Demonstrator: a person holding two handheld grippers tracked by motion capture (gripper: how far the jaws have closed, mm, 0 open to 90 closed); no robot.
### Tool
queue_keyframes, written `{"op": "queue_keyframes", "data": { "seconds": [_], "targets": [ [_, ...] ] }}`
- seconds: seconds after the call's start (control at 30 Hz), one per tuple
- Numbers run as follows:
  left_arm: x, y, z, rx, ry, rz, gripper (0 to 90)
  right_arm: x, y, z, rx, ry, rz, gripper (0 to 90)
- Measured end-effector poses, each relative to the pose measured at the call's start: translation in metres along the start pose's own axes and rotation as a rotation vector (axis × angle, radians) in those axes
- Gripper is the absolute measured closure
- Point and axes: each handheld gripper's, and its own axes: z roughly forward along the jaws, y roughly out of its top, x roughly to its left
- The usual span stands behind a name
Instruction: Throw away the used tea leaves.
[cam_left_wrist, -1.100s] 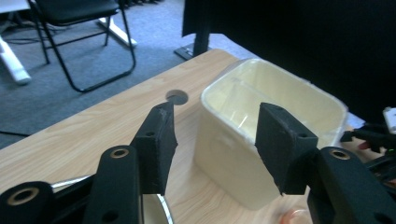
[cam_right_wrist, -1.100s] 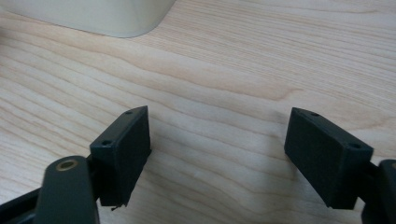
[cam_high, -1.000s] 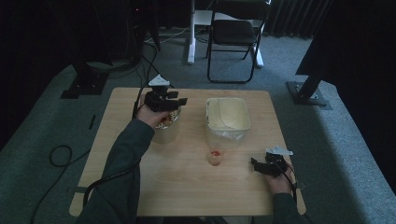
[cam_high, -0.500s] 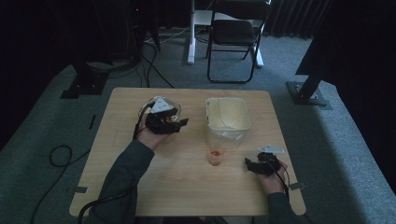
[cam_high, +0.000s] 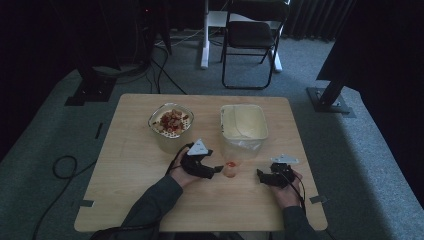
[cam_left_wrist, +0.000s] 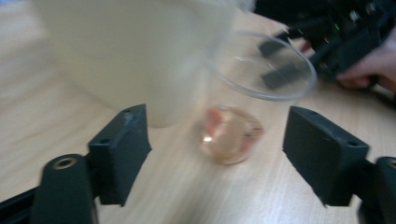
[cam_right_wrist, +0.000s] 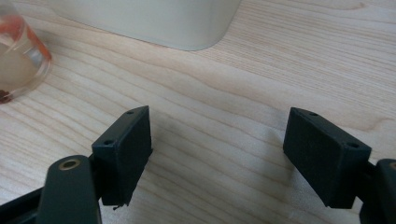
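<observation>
A small clear plastic cup (cam_high: 230, 168) (cam_left_wrist: 238, 121) with reddish bits at its bottom stands on the wooden table (cam_high: 135, 150), just in front of a cream tub (cam_high: 243, 129). My left gripper (cam_high: 216, 171) (cam_left_wrist: 219, 161) is open, its jaws wide and level with the cup, which sits a short way ahead of them. My right gripper (cam_high: 260, 175) (cam_right_wrist: 224, 158) rests open on the table to the cup's right, nothing between its jaws; the cup (cam_right_wrist: 18, 56) lies at the left edge of its view.
A glass bowl (cam_high: 170, 123) of red and tan food pieces stands at the back left. The cream tub (cam_left_wrist: 135, 51) (cam_right_wrist: 154, 21) looms close behind the cup. A folding chair (cam_high: 250, 35) and stands are on the floor beyond the table.
My left gripper has left the glass bowl and swung right and toward the near edge, up to the small cup. The right gripper has shifted slightly left.
</observation>
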Motion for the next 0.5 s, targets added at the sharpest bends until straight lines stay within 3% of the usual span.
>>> {"op": "queue_keyframes", "data": {
  "seconds": [0.07, 0.27, 0.4, 0.5],
  "targets": [
    [-0.001, -0.001, 0.010, 0.007, -0.028, 0.000, 19.7, 0.000, 0.000, 0.000, -0.001, -0.001, 0.001, 22.8],
    [-0.007, 0.006, 0.030, -0.011, -0.036, 0.044, 18.5, -0.001, -0.002, -0.001, -0.003, -0.001, 0.003, 22.8],
    [-0.010, 0.011, 0.042, 0.003, -0.045, 0.068, 18.5, -0.001, -0.003, -0.002, -0.006, -0.004, 0.004, 22.8],
    [-0.011, 0.014, 0.047, -0.017, -0.044, 0.063, 19.6, -0.001, -0.004, -0.002, -0.008, -0.002, 0.002, 22.8]
  ]
}}
